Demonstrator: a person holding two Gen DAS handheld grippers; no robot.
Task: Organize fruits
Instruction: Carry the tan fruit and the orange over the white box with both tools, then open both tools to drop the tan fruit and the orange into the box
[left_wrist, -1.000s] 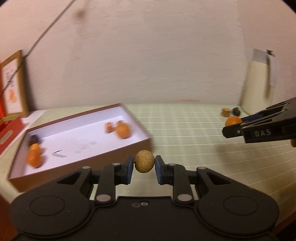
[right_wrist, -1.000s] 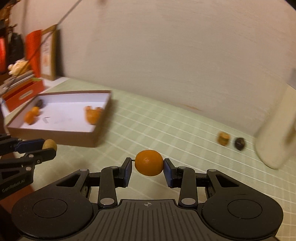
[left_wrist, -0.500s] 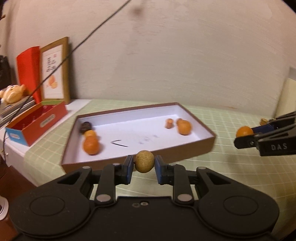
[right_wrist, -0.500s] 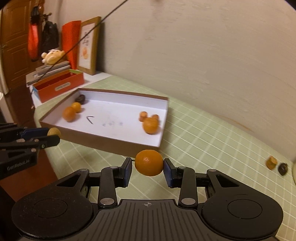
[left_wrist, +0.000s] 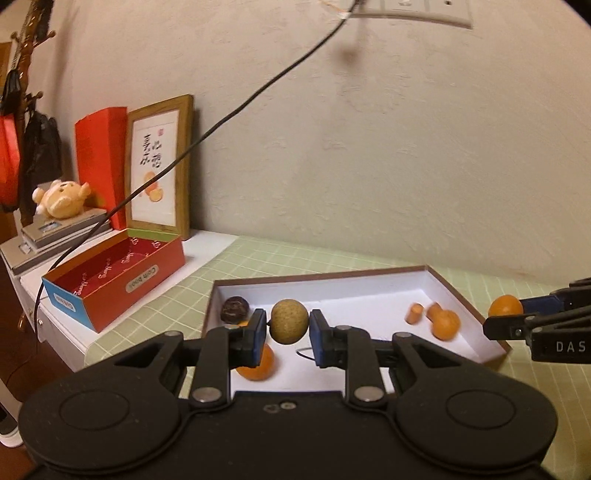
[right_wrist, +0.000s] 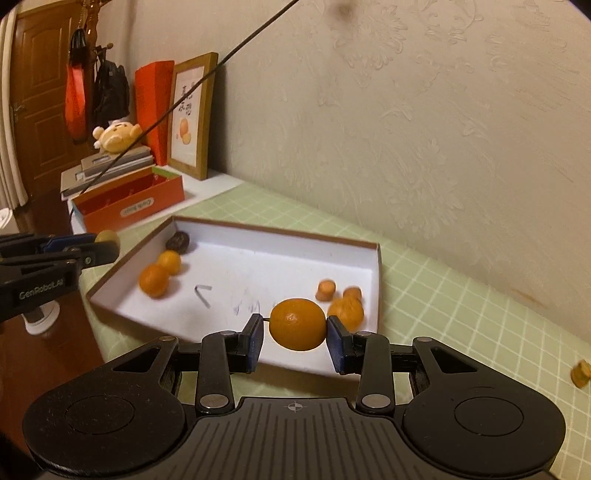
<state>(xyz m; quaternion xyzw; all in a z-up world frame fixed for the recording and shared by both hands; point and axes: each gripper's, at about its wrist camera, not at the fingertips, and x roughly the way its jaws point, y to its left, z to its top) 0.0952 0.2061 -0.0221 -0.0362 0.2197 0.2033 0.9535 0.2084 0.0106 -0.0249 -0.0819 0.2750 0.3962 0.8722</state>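
My left gripper (left_wrist: 289, 326) is shut on a round tan fruit (left_wrist: 289, 321) and holds it over the left part of the shallow white box with a brown rim (left_wrist: 373, 273). My right gripper (right_wrist: 297, 329) is shut on an orange mandarin (right_wrist: 297, 324), just in front of the box's (right_wrist: 280, 233) near right side. In the box lie a dark fruit (right_wrist: 178, 242), two oranges at the left (right_wrist: 153, 280) and several small orange fruits at the right (right_wrist: 347, 308). The right gripper shows at the right edge of the left wrist view (left_wrist: 517, 314).
A red open carton (left_wrist: 110, 275), a framed picture (left_wrist: 159, 166), a red bag, books and a plush toy (left_wrist: 61, 197) stand left of the box by the wall. A black cable (left_wrist: 240, 107) hangs across. One small orange fruit (right_wrist: 580, 373) lies on the green checked cloth at far right.
Both grippers have moved left and forward to the box, each still holding its fruit. The left one is now over the box's left part.
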